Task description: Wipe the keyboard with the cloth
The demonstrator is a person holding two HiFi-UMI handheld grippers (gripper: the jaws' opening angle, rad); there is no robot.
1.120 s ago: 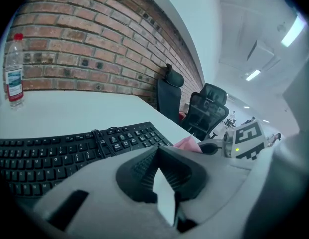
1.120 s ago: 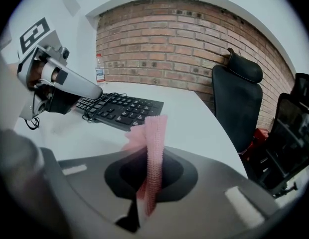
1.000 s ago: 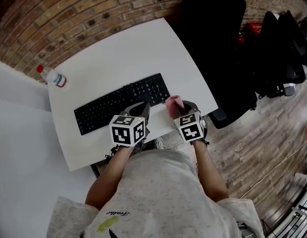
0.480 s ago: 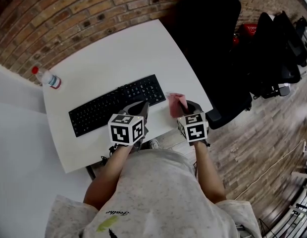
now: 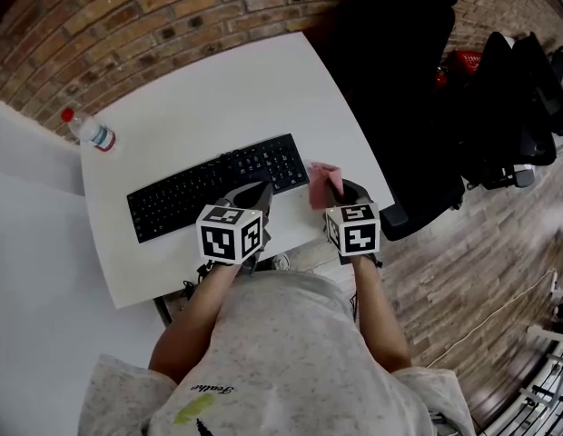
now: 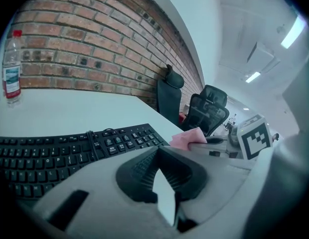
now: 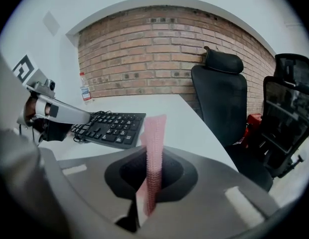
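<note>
The black keyboard lies across the white table; it also shows in the left gripper view and the right gripper view. My right gripper is shut on a pink cloth, just off the keyboard's right end. The cloth stands upright between the jaws of the right gripper. My left gripper hovers at the keyboard's front edge. Its jaws meet at the tips with nothing between them. The cloth shows to its right.
A clear water bottle with a red cap stands at the table's far left corner, seen too in the left gripper view. Black office chairs stand on the wooden floor to the right. A brick wall runs behind the table.
Almost nothing: the head view has shifted slightly, and both grippers stay at the table's front edge with the cloth still held.
</note>
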